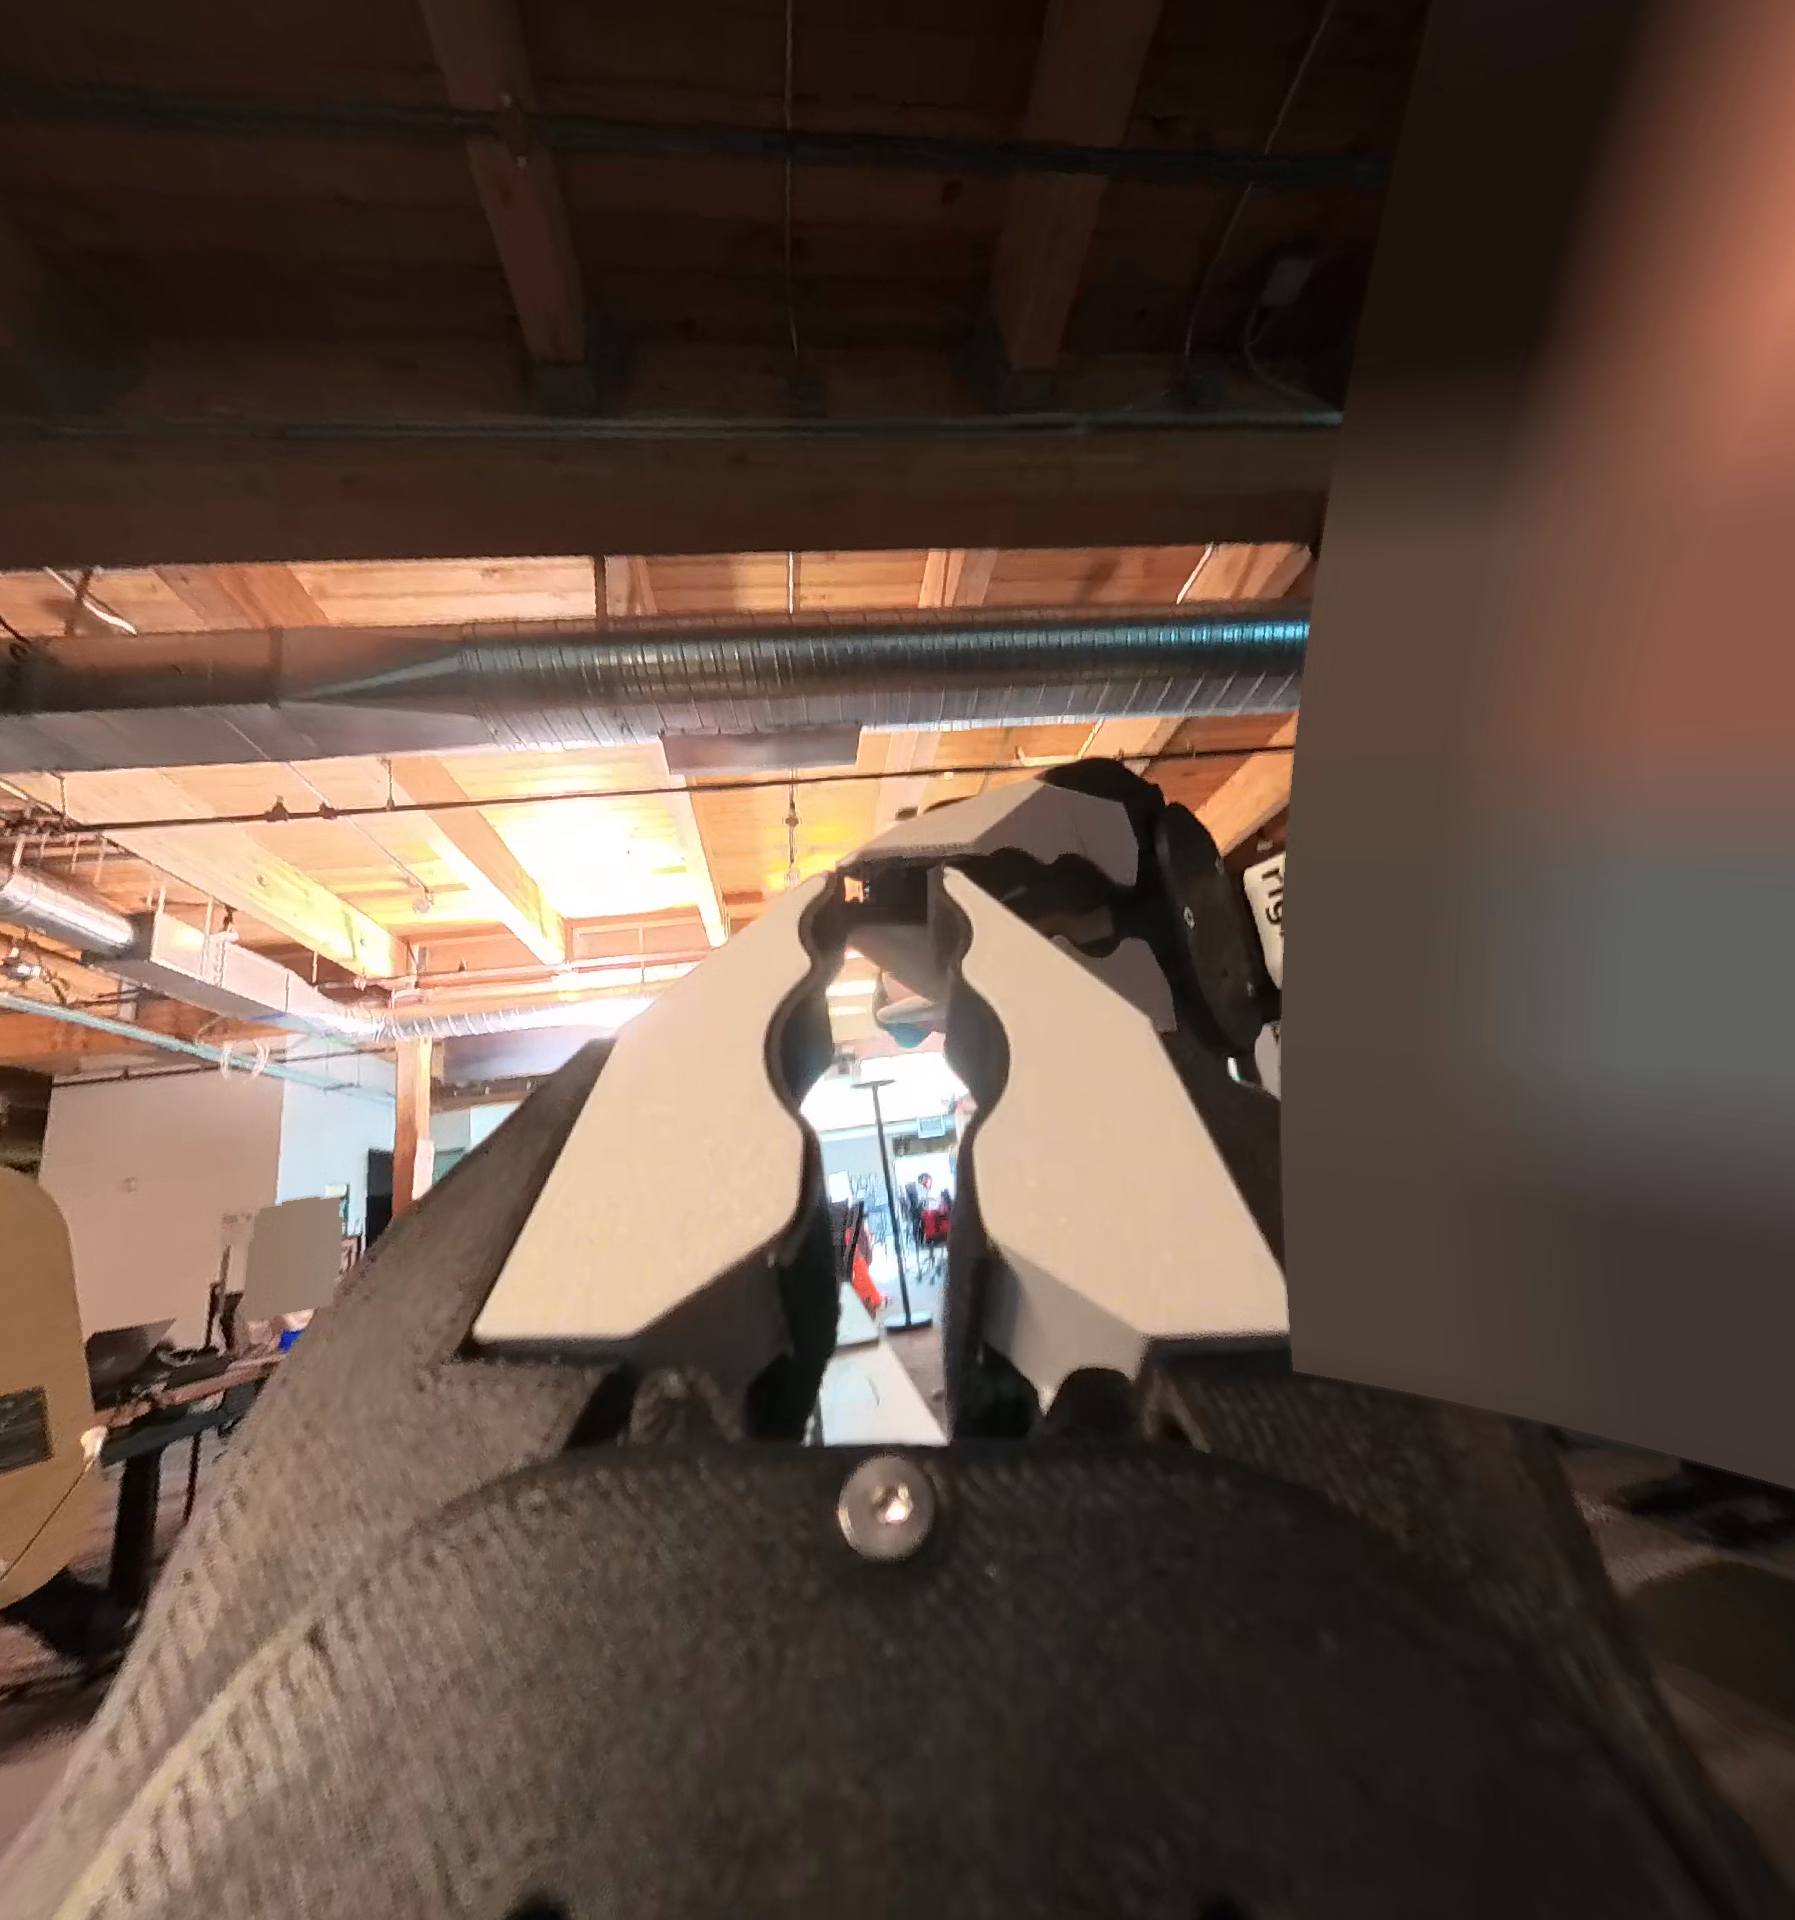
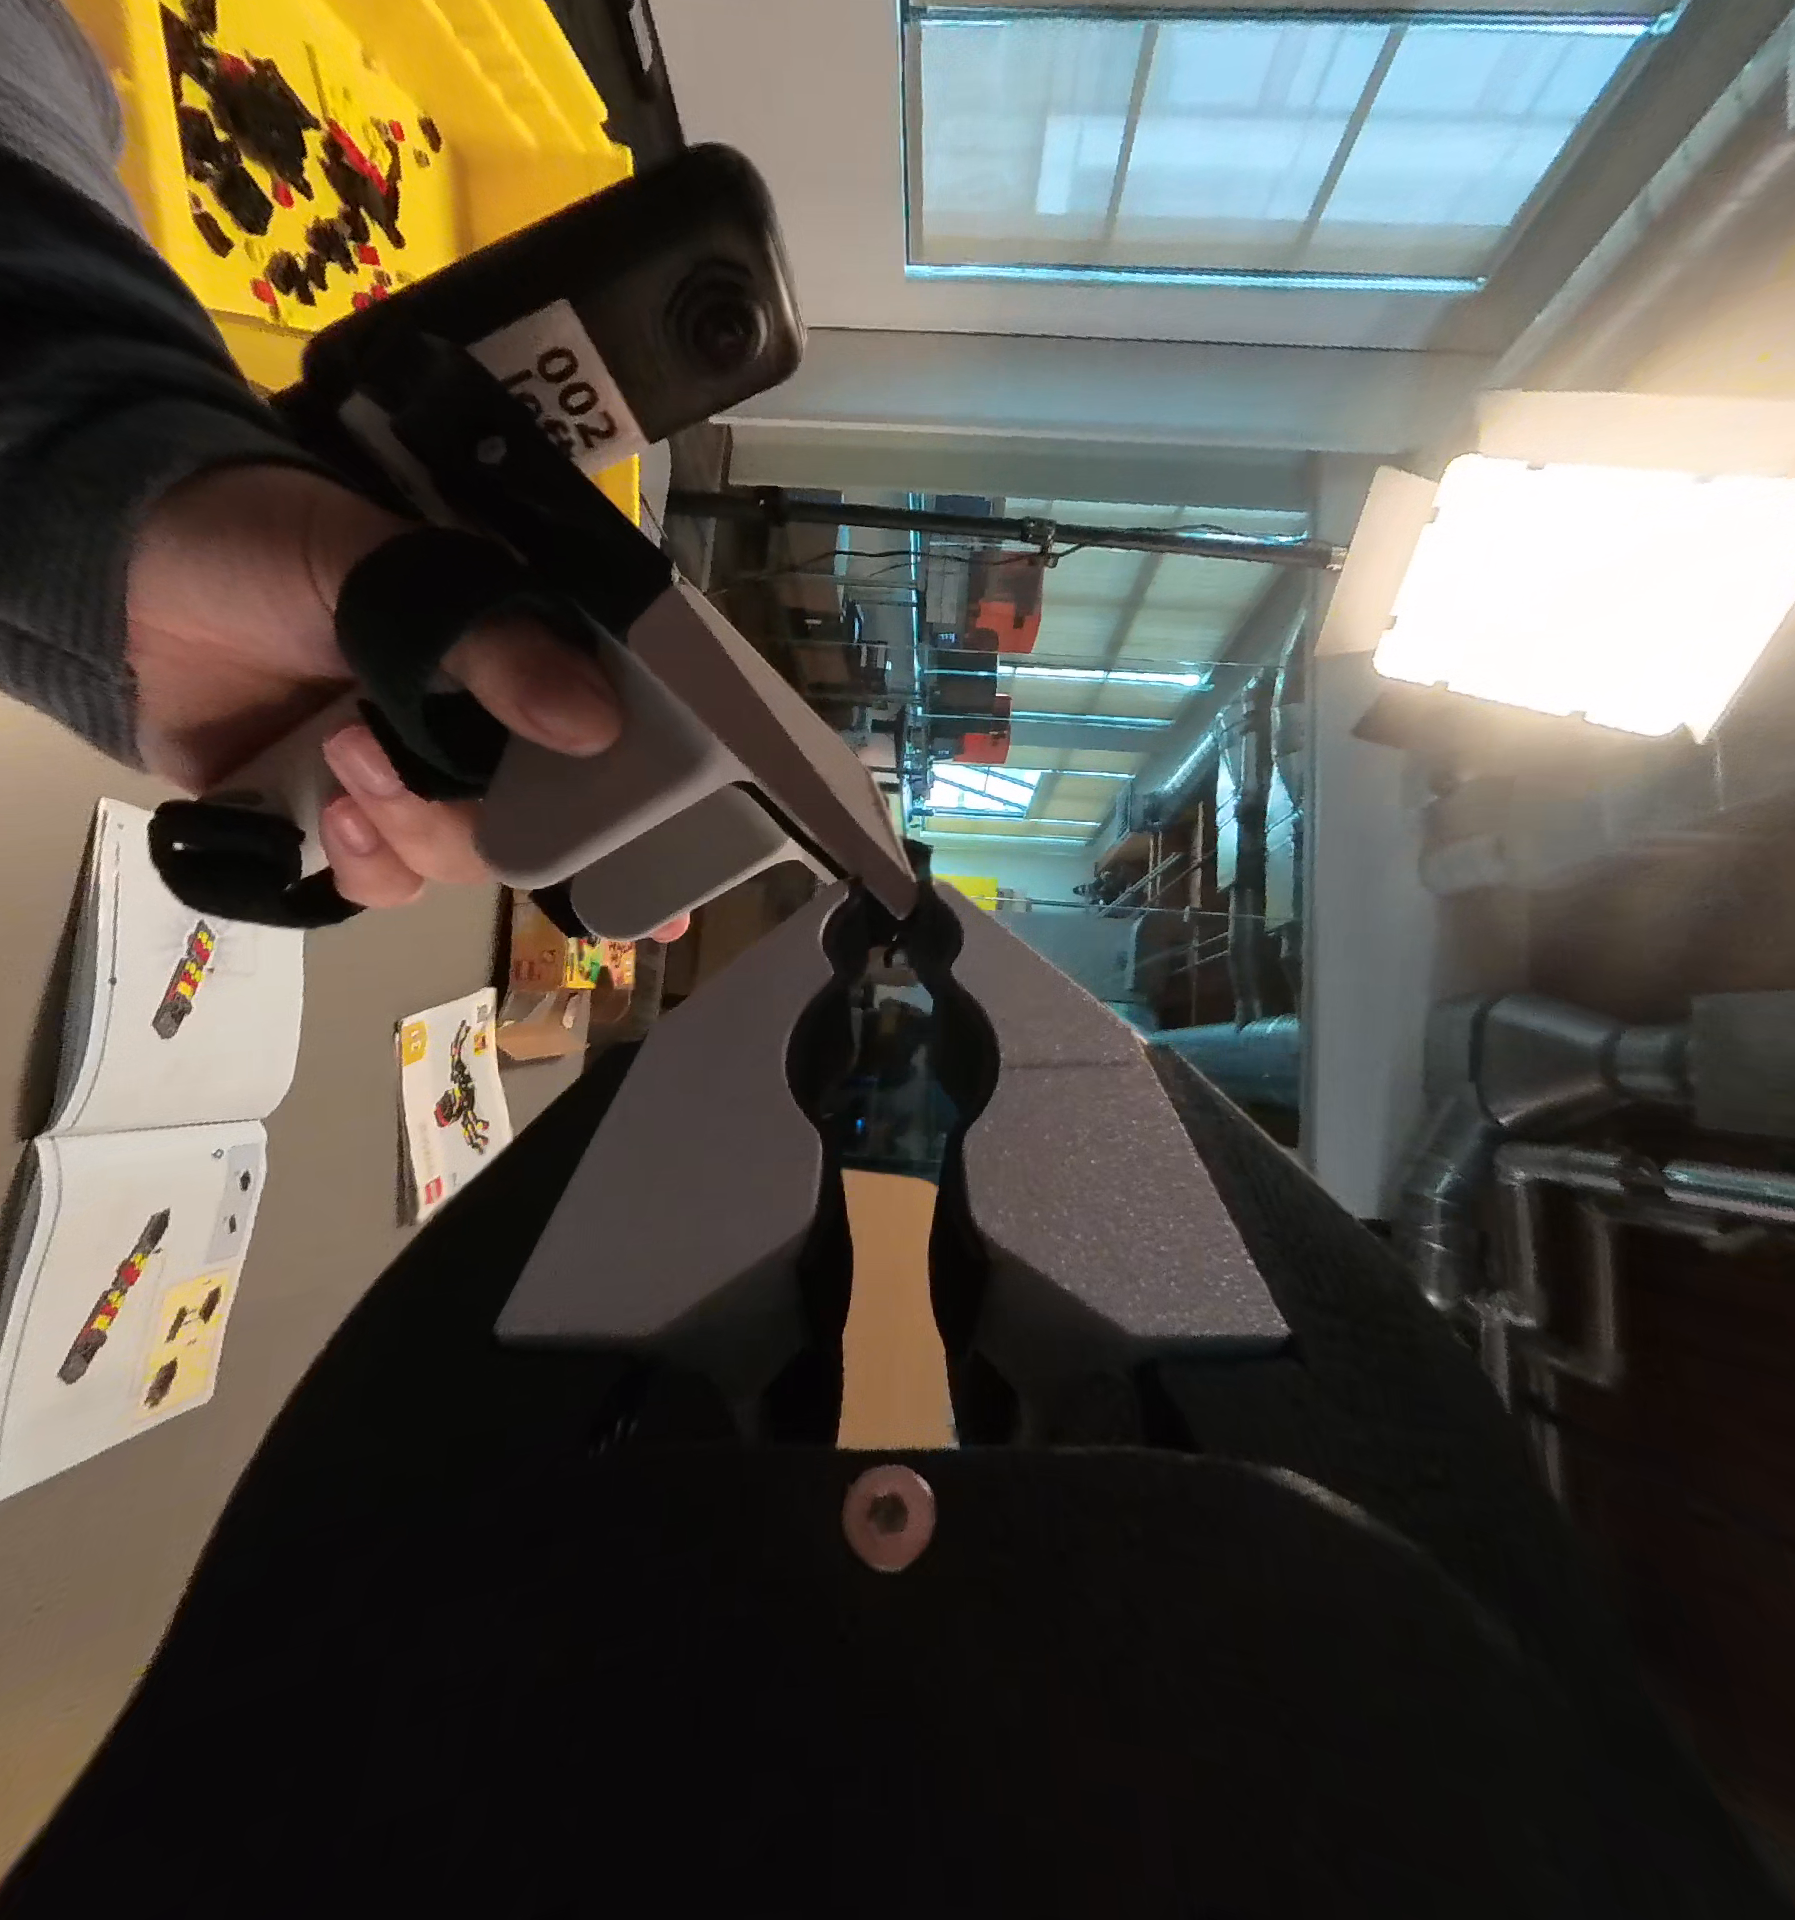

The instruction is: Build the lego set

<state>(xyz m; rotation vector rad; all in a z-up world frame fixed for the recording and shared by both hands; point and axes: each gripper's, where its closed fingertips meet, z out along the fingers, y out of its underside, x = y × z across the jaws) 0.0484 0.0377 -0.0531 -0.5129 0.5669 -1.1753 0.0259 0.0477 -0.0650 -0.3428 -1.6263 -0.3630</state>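
Right tool point(image 2: 893, 920) seems clenched on a small black piece point(image 2: 888, 940), well away from the yellow tray point(image 2: 519, 135) of loose bricks point(image 2: 280, 177). Left tool point(image 1: 885, 894) meets it tip to tip; I cannot tell its grip. Press squarely, keeping the 2 tools aligned.

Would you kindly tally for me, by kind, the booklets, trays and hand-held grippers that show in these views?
Instruction booklets: 2 (open booklet, closed booklet)
Yellow tray of bricks: 1
Hand-held grippers: 2 (left hand-held gripper, right hand-held gripper)
Total: 5
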